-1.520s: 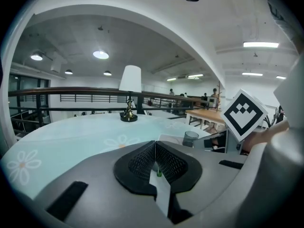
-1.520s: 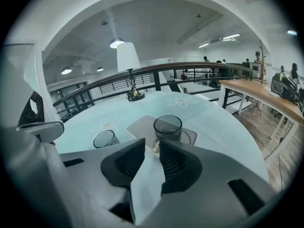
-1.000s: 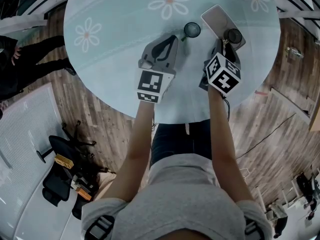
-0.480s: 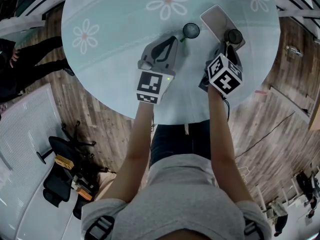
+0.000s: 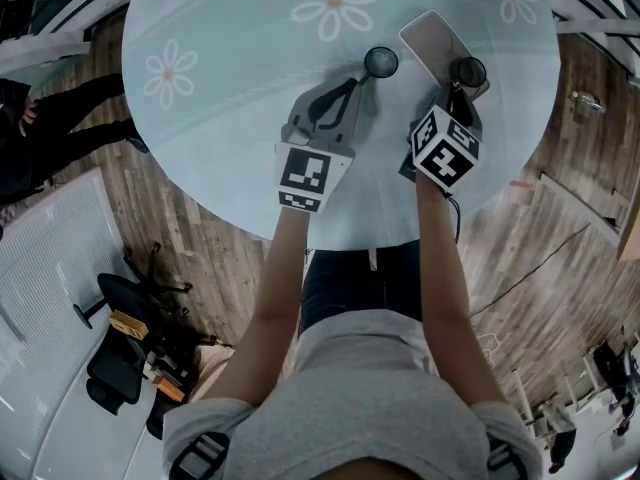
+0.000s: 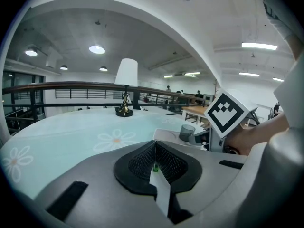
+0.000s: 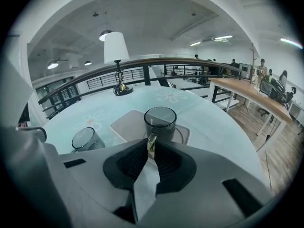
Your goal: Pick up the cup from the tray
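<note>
An open hall with a ribbed ceiling and round ceiling lights lies behind a dark railing, and a wooden floor shows round a circular counter covered in pale blue cloth printed with white daisies. A lamp with a white shade stands on the far side of the counter.

On the right part of the counter lies a flat, pale, rectangular tray. The cup, of dark see-through glass, stands upright on the near corner of the tray, with its open mouth up and its handle turned toward the person. The right hand-held gripper sits just in front of the cup, low over the near edge of the tray. Its jaws are drawn narrow and pinch the handle between their tips, while the body of the cup stands just beyond them. In the head view the cup's foot seems to rest on the tray, though the contact cannot be seen clearly.

A second cup, of the same dark glass, stands on the bare cloth just to the left of the tray. The left hand-held gripper is held over the counter on the near side of this cup, pointing toward it, with its jaws pressed together. A tiny green speck shows at their tips; what it is cannot be told. From the left gripper view, the tray and the cup stand off to the right, beside the right hand-held gripper's marker cube.
</note>
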`<state>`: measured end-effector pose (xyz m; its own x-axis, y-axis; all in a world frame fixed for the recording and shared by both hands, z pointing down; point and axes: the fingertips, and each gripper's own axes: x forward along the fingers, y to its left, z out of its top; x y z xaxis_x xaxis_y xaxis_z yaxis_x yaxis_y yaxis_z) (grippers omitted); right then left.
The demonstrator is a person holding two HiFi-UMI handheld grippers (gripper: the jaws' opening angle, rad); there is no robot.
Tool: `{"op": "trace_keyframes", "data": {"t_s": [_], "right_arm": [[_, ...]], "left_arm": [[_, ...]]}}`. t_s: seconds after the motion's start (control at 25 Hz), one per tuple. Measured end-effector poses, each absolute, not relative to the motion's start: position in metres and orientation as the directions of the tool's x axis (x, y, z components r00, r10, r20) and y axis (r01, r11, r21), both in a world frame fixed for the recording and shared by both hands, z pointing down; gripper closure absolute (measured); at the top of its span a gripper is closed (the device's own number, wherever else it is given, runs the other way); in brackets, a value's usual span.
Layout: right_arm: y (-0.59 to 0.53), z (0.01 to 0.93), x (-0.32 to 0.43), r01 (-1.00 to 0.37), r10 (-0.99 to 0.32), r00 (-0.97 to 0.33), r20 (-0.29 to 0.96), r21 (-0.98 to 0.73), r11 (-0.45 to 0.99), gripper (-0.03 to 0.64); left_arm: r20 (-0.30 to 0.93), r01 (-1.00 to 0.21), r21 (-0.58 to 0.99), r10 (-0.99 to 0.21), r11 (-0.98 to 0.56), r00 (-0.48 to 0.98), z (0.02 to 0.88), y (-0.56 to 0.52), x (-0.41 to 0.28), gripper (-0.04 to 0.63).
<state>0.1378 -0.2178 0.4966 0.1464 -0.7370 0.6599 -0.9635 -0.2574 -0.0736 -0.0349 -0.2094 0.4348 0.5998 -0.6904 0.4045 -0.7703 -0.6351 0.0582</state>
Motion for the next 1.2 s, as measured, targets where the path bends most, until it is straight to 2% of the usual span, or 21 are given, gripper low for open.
{"op": "trace_keyframes", "data": {"t_s": [0.52, 1.2], "right_arm": [[-0.209, 0.476, 0.139, -0.98, -0.803, 0.1, 0.588, -0.083, -0.183, 0.583], [-0.166, 0.451, 0.101, -0.987, -0.842, -0.099, 0.531, -0.161, 0.015, 0.583]], "left_arm": [[0.386, -0.785, 0.05, -0.713, -0.617, 0.586, 0.426, -0.21, -0.041, 0.586], [0.35, -0.799, 0.031, -0.743, -0.6, 0.571, 0.407, -0.194, -0.04, 0.587]]}}
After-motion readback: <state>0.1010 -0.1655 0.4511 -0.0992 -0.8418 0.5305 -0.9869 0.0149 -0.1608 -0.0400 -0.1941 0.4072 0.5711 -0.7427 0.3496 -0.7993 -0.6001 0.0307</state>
